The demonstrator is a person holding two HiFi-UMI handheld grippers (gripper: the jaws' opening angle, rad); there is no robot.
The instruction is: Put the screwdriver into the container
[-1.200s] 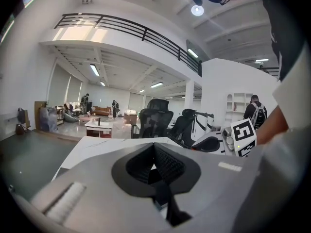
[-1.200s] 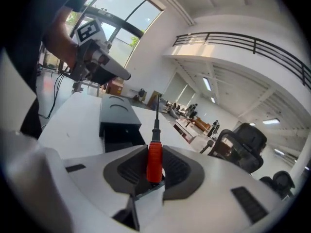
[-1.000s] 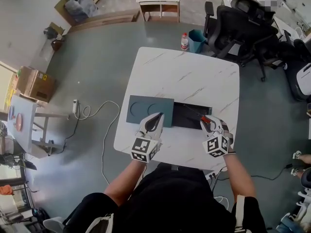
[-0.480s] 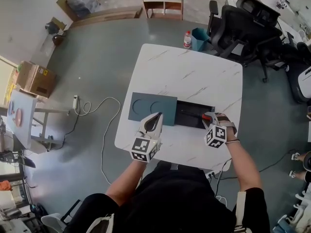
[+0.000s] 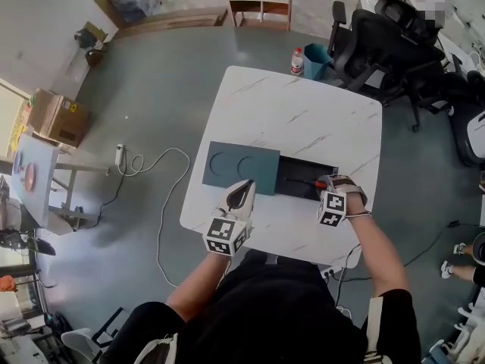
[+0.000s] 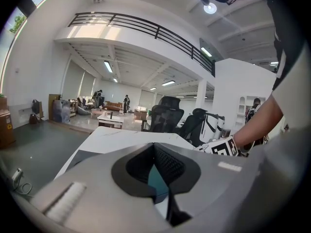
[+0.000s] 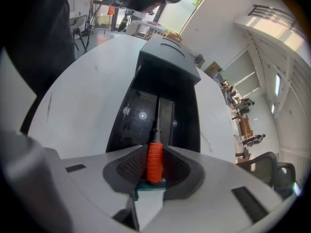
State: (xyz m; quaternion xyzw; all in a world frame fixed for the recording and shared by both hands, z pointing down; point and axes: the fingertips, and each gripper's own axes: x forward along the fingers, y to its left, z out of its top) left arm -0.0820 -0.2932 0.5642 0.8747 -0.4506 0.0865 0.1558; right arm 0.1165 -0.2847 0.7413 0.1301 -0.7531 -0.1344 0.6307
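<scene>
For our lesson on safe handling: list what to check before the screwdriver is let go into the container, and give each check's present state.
1. Grip: right gripper shut on the screwdriver handle: ok.
2. Container open, lid off at one end: ok.
3. Shaft over the opening, lying along it: ok.
4. Tip resting on the bottom: cannot tell.
5. Left gripper shut, empty, by the lid, off the opening: ok.

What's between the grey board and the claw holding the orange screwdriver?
The open black rectangular container lies between them, as the head view shows.
</scene>
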